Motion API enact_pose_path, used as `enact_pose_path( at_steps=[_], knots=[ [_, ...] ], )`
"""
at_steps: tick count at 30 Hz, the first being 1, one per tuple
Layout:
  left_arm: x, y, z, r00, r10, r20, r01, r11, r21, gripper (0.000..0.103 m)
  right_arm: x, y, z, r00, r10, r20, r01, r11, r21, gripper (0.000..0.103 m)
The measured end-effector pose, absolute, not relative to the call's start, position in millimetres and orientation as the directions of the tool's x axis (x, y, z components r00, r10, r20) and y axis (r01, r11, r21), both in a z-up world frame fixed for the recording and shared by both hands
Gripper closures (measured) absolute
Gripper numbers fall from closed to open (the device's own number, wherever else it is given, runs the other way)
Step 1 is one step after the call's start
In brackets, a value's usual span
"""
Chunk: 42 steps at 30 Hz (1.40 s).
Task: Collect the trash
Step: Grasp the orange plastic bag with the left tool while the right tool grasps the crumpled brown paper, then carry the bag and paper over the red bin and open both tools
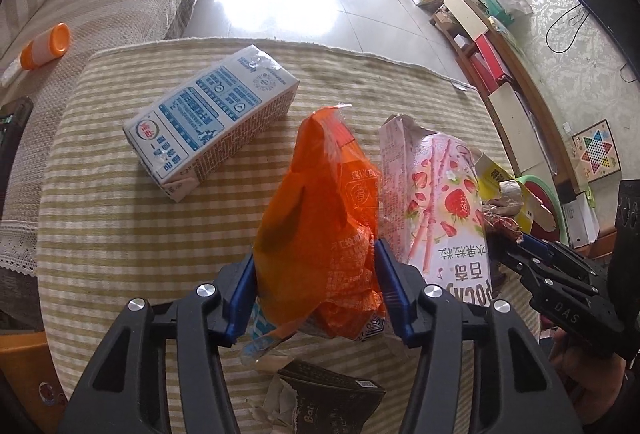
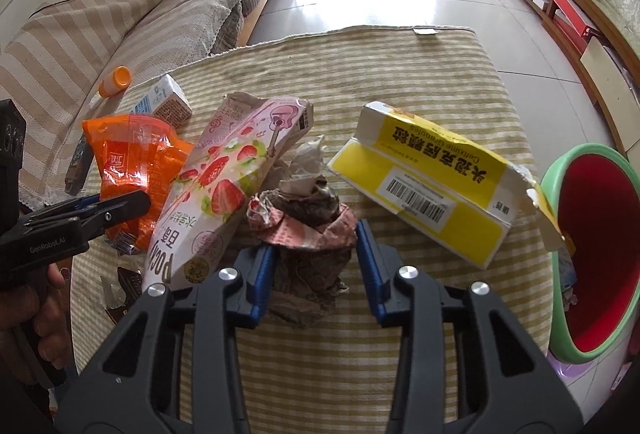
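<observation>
The left gripper has its blue pads pressed against both flanks of the orange snack bag, which stands crumpled on the striped tablecloth. The bag is judged light, thin and slippery film — it will deform rather than resist, so a hold low on the bunched body suits it.

The right gripper brackets the crumpled paper wad, just right of the orange bag; whether both pads press on the paper cannot be told. The wad is judged soft and near weightless.

Between bag and wad lies the strawberry Pocky box. Beyond the bag lies the milk carton — stiffer, best taken across its narrow sides.
</observation>
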<state>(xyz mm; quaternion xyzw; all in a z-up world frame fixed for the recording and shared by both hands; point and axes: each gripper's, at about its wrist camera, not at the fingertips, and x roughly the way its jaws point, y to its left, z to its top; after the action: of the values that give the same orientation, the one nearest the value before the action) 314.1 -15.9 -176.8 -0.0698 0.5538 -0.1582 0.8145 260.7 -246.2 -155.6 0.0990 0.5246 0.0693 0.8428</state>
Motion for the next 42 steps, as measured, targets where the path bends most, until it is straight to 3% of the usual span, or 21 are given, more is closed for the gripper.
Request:
enact_pose_path(
  at_steps=[21,42],
  knots=[
    [253,-9,-92,0.479,-0.313,-0.82,0.193,0.949,-0.249,0.051,202,-263,-74,0.587,0.213,-0.781,-0.035,0.97,0.239,0.066],
    [223,-140,-45,0.477,-0.376,-0.794,0.378,0.904,-0.2,0.051,159,-381,-46,0.673,0.135,-0.727,0.112,0.953,0.281,0.066]
  ],
)
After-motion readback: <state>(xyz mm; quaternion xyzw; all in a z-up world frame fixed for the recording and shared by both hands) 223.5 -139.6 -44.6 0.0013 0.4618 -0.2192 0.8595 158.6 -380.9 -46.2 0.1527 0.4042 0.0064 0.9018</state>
